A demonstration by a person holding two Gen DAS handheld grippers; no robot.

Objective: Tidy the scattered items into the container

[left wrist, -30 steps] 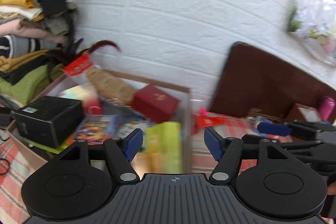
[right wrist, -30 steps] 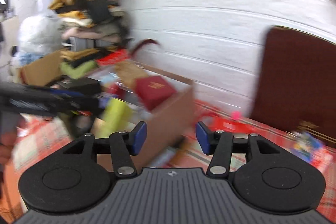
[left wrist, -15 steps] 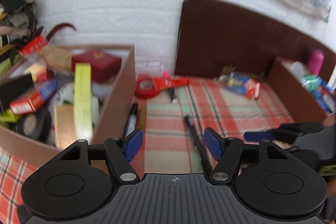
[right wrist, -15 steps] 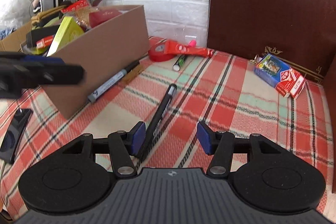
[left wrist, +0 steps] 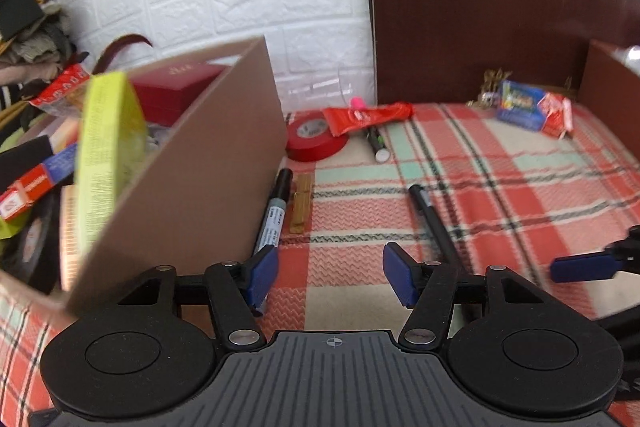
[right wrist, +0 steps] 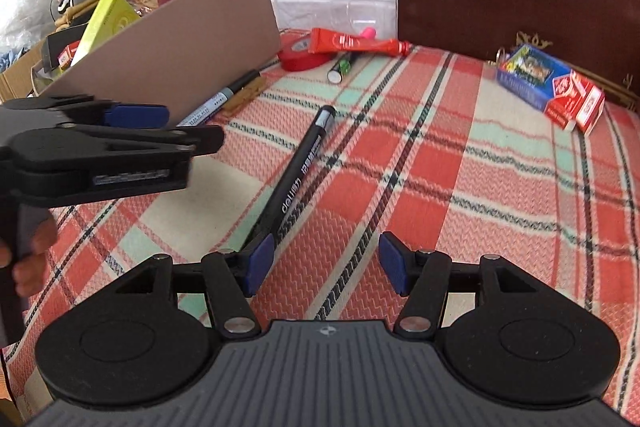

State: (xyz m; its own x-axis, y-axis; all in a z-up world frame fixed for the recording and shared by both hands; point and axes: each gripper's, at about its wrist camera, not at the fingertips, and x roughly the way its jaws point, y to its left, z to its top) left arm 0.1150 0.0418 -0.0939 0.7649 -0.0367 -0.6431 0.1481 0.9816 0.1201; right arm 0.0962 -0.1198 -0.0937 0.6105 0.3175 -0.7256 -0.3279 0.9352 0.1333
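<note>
Both grippers hover empty over the plaid cloth (right wrist: 500, 163), positioned for the next pick. The right gripper (right wrist: 326, 263) has its jaws spread wide with nothing between them; it sits low at the bottom centre of the right wrist view, and its left fingertip lies just beside the lower end of the black pen (right wrist: 298, 183), which runs diagonally up toward mid-frame. This placement suggests the pen is the intended target, though the jaws do not straddle it and would need to shift left. The left gripper (left wrist: 330, 273) is likewise wide apart and empty, at the bottom centre of the left wrist view, beside the lower end of the grey marker (left wrist: 274, 215). The marker lies along the outer wall of the cardboard box (left wrist: 208, 163), with a small wooden clip (left wrist: 301, 203) beside it; being so close to the wall, it leaves little room for a finger on that side. The box, at the left of both views, serves as the container and already holds packed items, including a yellow-green carton (left wrist: 106, 147) and a red case (left wrist: 176, 93). Remaining scattered items: a red tape roll (left wrist: 316, 139), a red tube (left wrist: 366, 117) and a pink-capped marker (left wrist: 374, 139) at upper centre, and a blue-and-red card pack (right wrist: 552, 85) at upper right.
</note>
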